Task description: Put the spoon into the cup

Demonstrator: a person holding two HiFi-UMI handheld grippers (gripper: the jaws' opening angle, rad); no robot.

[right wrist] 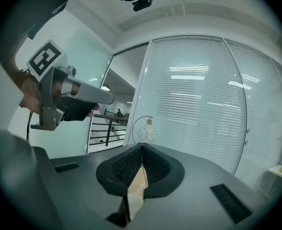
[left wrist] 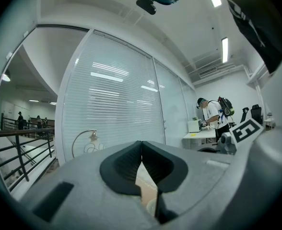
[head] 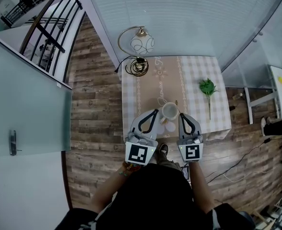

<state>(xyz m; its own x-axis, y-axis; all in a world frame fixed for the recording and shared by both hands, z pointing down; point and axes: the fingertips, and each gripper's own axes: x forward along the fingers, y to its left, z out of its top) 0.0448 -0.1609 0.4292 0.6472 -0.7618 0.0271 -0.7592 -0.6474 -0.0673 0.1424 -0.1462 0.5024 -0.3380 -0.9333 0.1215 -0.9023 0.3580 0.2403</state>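
A white cup (head: pixel 170 111) stands near the front edge of a table with a checked cloth (head: pixel 193 66). A thin pale piece (head: pixel 176 101) lies just behind the cup; it is too small to tell whether it is the spoon. My left gripper (head: pixel 155 111) is just left of the cup, and my right gripper (head: pixel 181 115) is just right of it. Both point away from me. In the left gripper view the left gripper (left wrist: pixel 141 143) has its jaw tips together, holding nothing. The right gripper (right wrist: pixel 142 145) looks the same in its own view.
A lamp with a curled metal stand (head: pixel 142 42) sits at the table's far left corner. A green plant sprig (head: pixel 208 87) lies on the right side. A glass wall with blinds runs behind the table, a railing (head: pixel 54 18) is at far left, and a person (left wrist: pixel 210 114) stands at a desk.
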